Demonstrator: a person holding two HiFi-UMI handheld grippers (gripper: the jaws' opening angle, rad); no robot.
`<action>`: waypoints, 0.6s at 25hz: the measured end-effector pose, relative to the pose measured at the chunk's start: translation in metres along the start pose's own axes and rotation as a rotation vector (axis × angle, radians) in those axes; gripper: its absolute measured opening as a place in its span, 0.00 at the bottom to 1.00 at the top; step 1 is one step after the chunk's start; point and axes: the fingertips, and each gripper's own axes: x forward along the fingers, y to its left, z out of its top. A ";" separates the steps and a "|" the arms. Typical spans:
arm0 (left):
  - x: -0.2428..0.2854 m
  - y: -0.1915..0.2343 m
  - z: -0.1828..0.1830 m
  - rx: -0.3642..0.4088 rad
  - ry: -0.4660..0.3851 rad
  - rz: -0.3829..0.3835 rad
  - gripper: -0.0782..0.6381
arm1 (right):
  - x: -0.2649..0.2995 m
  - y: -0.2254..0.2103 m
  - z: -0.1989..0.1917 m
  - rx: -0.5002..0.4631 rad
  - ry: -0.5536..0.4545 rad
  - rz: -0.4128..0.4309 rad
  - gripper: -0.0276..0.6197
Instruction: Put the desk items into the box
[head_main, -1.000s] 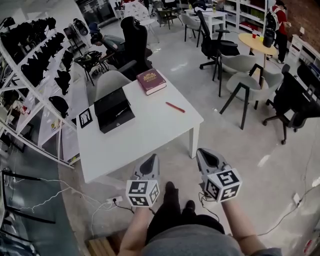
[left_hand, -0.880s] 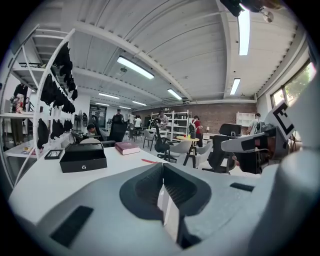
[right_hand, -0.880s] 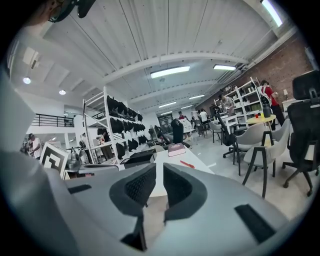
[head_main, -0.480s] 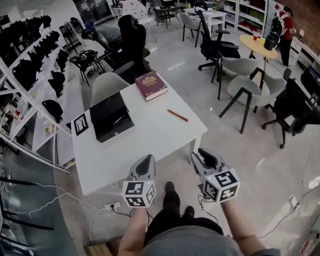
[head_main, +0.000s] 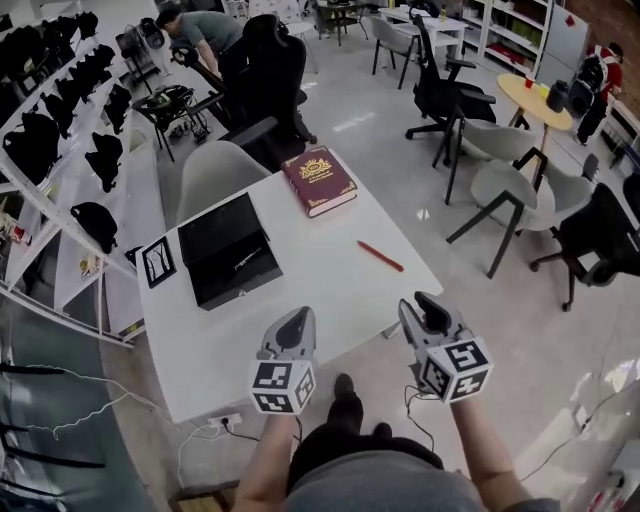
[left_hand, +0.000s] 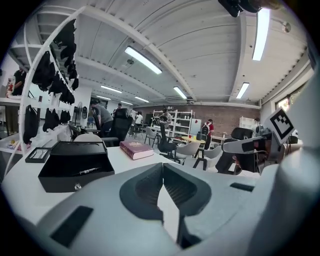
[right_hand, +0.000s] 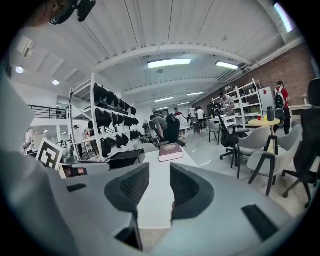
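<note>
A white table (head_main: 300, 290) carries an open black box (head_main: 228, 250) with a slim silver pen inside (left_hand: 87, 171), a maroon book (head_main: 319, 180) at the far edge and a red pen (head_main: 381, 256) on the right. My left gripper (head_main: 298, 322) hovers over the table's near edge with its jaws shut and nothing in them (left_hand: 162, 167). My right gripper (head_main: 425, 306) hangs just off the near right corner. Its jaws have just been opening and stand open with nothing between them (right_hand: 154, 172). The book (right_hand: 170, 151) and box (right_hand: 126, 158) lie ahead of it.
A square marker card (head_main: 157, 262) stands left of the box. A grey chair (head_main: 222, 170) and a black office chair (head_main: 270, 75) sit behind the table. White shelving with black items (head_main: 60, 120) runs along the left. Cables and a power strip (head_main: 225, 400) lie on the floor.
Both grippers have moved forward to the table's near edge, and the table looms closer. The right gripper's jaws went from shut to open. The left jaws stayed shut.
</note>
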 end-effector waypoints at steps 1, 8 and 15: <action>0.005 0.005 0.001 -0.003 0.002 -0.005 0.12 | 0.007 -0.001 0.001 0.000 0.004 -0.004 0.25; 0.033 0.032 0.007 -0.019 0.011 -0.046 0.12 | 0.044 -0.007 0.003 -0.011 0.037 -0.045 0.26; 0.047 0.044 0.008 -0.028 0.024 -0.073 0.12 | 0.065 -0.018 0.009 -0.035 0.055 -0.088 0.26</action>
